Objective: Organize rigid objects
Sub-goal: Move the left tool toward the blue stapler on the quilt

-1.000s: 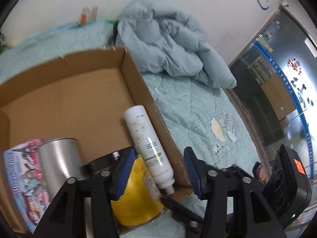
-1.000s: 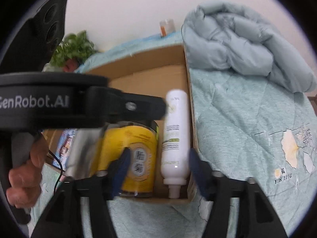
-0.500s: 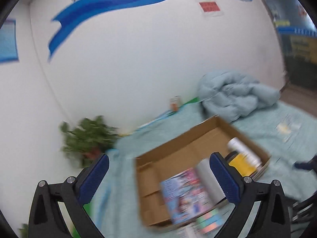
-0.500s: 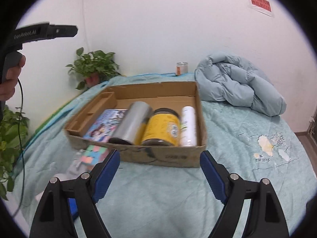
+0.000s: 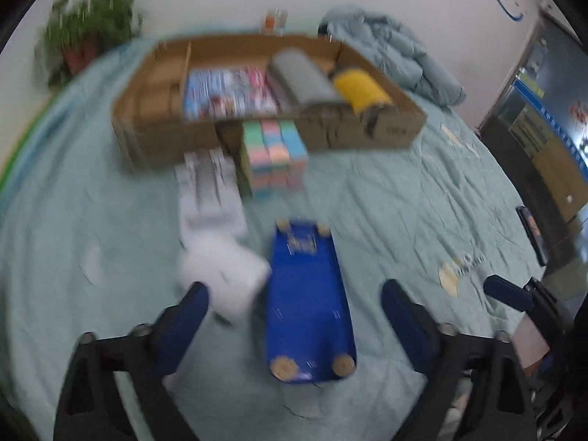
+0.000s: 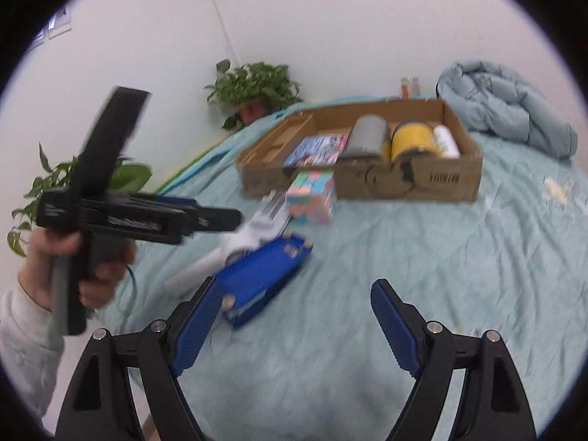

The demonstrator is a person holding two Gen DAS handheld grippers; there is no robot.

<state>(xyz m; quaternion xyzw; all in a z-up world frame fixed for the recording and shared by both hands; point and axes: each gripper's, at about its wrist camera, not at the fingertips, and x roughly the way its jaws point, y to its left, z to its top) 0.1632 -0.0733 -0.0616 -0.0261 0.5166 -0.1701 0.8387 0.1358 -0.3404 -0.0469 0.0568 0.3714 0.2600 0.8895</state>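
A cardboard box (image 5: 397, 130) (image 6: 433, 180) on the bed holds a colourful book (image 5: 224, 90) (image 6: 318, 149), a grey cylinder (image 5: 301, 77) (image 6: 365, 136), a yellow jar (image 5: 360, 88) (image 6: 411, 139) and a white bottle (image 6: 446, 141). In front of the box lie a pastel block cube (image 5: 273, 156) (image 6: 312, 196), a white object (image 5: 217, 228) (image 6: 250, 239) and a blue box (image 5: 307, 294) (image 6: 261, 275). My left gripper (image 5: 294, 323) is open above the blue box. My right gripper (image 6: 297, 325) is open and empty, to the right of the blue box.
A rumpled blue duvet (image 5: 393, 51) (image 6: 503, 103) lies behind the box. Potted plants (image 6: 257, 88) stand by the wall at the left. The left hand-held gripper body (image 6: 121, 217) shows in the right wrist view. A dark doorway (image 5: 544, 117) is at the right.
Both grippers have pulled back from the cardboard box and opened wide. The left gripper swung up towards the wall, then down over the blue box and white object.
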